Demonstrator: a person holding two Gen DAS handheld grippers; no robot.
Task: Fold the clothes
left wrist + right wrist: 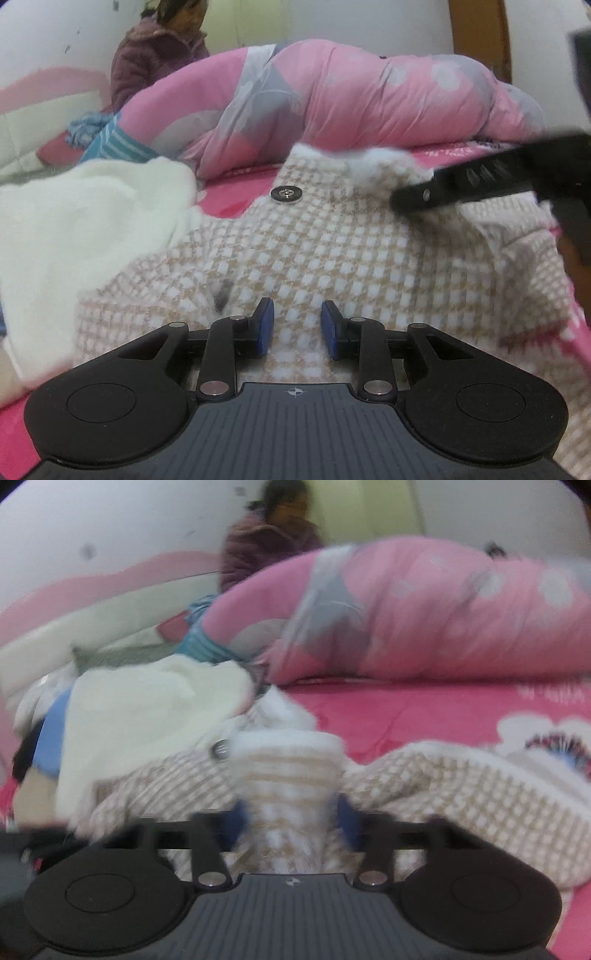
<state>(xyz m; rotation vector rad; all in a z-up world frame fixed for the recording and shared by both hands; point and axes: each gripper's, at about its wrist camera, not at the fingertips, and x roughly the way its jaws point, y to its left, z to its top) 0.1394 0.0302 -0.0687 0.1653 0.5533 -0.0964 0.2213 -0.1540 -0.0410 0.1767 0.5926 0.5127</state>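
Observation:
A beige-and-white checked jacket [332,258] with a round metal button [286,193] lies crumpled on the pink bed. My left gripper [297,326] is open just above its near part, blue pads apart and nothing between them. My right gripper [293,823] is shut on a fleecy-edged fold of the same jacket [291,771], which bulges up between the blue pads. The right gripper's fingers [461,184] show in the left wrist view, at the jacket's far right edge near the white fleece collar.
A cream fleece garment [81,221] lies left of the jacket on a pile of other clothes [44,738]. A rolled pink floral quilt [351,96] runs along the back. A person in a purple coat [151,55] sits behind it. The pink bedsheet [424,716] shows to the right.

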